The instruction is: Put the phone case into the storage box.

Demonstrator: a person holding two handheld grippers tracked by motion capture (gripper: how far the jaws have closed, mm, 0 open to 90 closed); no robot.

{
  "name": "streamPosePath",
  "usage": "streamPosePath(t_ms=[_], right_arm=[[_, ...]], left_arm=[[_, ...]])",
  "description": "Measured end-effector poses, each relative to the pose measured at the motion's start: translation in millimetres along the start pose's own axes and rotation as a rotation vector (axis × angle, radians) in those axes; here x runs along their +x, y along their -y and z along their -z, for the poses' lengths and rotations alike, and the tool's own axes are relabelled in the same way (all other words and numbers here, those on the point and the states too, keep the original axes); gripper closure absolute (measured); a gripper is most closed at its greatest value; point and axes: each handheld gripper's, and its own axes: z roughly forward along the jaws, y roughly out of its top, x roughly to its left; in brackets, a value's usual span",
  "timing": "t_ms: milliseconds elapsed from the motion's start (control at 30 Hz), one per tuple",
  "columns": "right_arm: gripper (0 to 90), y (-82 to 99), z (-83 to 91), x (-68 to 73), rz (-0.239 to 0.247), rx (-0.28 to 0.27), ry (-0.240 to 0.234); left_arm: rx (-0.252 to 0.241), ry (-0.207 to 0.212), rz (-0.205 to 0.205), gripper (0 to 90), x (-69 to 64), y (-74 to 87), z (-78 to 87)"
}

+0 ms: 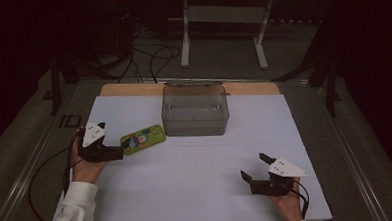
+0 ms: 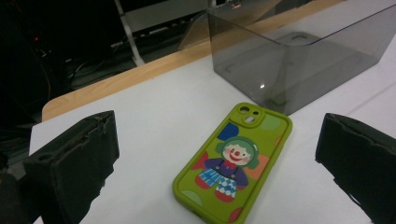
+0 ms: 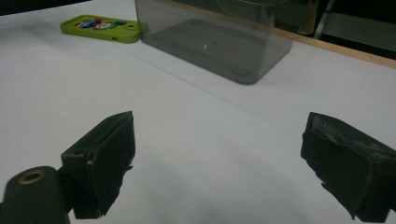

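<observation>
A phone in a green case with a clown picture (image 1: 142, 139) lies flat on the white table (image 1: 202, 190), just left of a smoky clear plastic box (image 1: 195, 113). My left gripper (image 1: 112, 140) is at the phone's left end, open. In the left gripper view, the phone (image 2: 233, 163) lies between and ahead of the spread jaws of the left gripper (image 2: 218, 135), untouched, with the box (image 2: 299, 60) beyond it. My right gripper (image 1: 255, 167) hovers open near the front right of the table. The right gripper (image 3: 217, 144) has bare table between its jaws, and the phone (image 3: 102, 25) and box (image 3: 215, 37) lie far off.
The box is open-topped and looks empty. A wooden board edge (image 1: 133, 89) runs along the back of the white sheet. Behind the table stand a white frame (image 1: 220, 19) and loose cables (image 1: 151, 57) on the dark floor.
</observation>
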Motion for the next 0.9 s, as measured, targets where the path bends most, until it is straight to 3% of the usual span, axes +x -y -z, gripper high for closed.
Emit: streamPosePath(t_ms=[567, 900], right_arm=[[10.0, 0.3, -1.3, -0.2, 0.001, 0.006, -0.001], [10.1, 0.4, -2.0, 0.6, 0.001, 0.011, 0.0]], left_arm=[[0.044, -0.016, -0.002, 0.0, 11.6, -9.4, -24.5], [0.084, -0.035, 0.026, 0.0, 20.6, -6.7, -38.2]])
